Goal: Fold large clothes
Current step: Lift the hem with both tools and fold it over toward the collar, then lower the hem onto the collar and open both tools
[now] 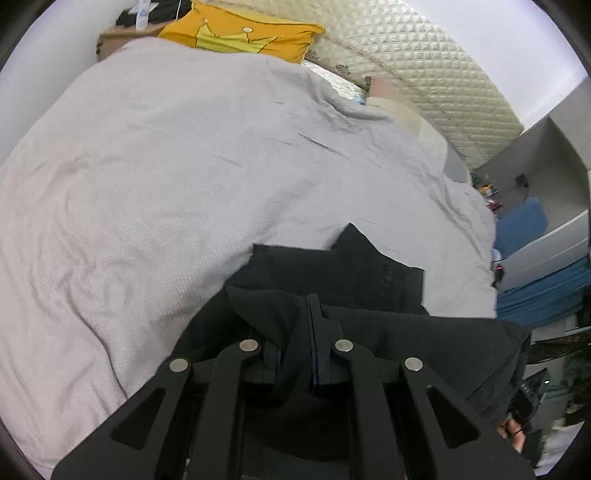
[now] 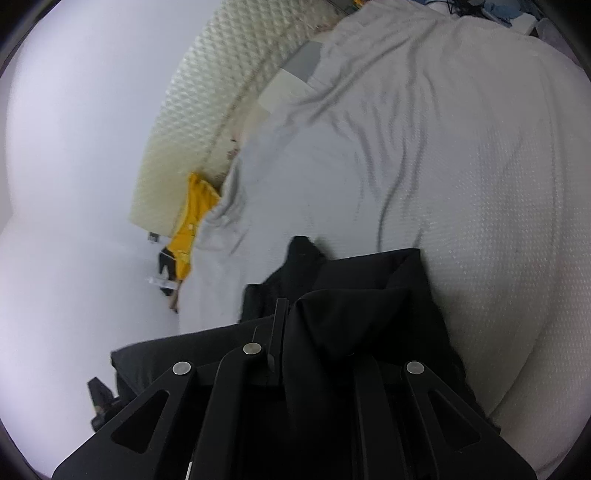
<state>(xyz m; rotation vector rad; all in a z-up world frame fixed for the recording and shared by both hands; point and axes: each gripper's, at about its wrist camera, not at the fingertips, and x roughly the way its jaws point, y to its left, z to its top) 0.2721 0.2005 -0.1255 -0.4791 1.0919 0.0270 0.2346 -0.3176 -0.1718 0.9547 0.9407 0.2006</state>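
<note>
- Where the left wrist view looks down along its fingers, the left gripper (image 1: 313, 306) is seen clenched on a fold of the black garment (image 1: 369, 280), its two dark fingers drawn almost together with cloth pinched between them.
- From that pinch the black garment is spread away over the grey bedspread (image 1: 184, 166), and more of its cloth is draped over the gripper's linkage on the right of the view.
- A pointed corner of the garment is laid flat on the bedspread just beyond the fingertips.
- In the right wrist view the right gripper (image 2: 282, 314) is likewise closed on the black garment (image 2: 351, 288); one finger is seen as a thin upright bar, while the other is hidden under a thick fold of cloth.
- The garment is bunched over and around this gripper, and part of it is laid on the grey bedspread (image 2: 443, 147) ahead.
- The bedspread is wrinkled, with long creases seen across it in both views.
- A yellow cushion (image 1: 243, 33) with a paler crown shape is propped at the far edge of the bed, against a quilted cream headboard (image 1: 424, 62).
- The same yellow cushion (image 2: 192, 221) and headboard (image 2: 192, 122) are seen at the left of the right wrist view, somewhat blurred.
- A blue cloth (image 1: 521, 225) is seen beyond the bed's right edge in the left wrist view.
</note>
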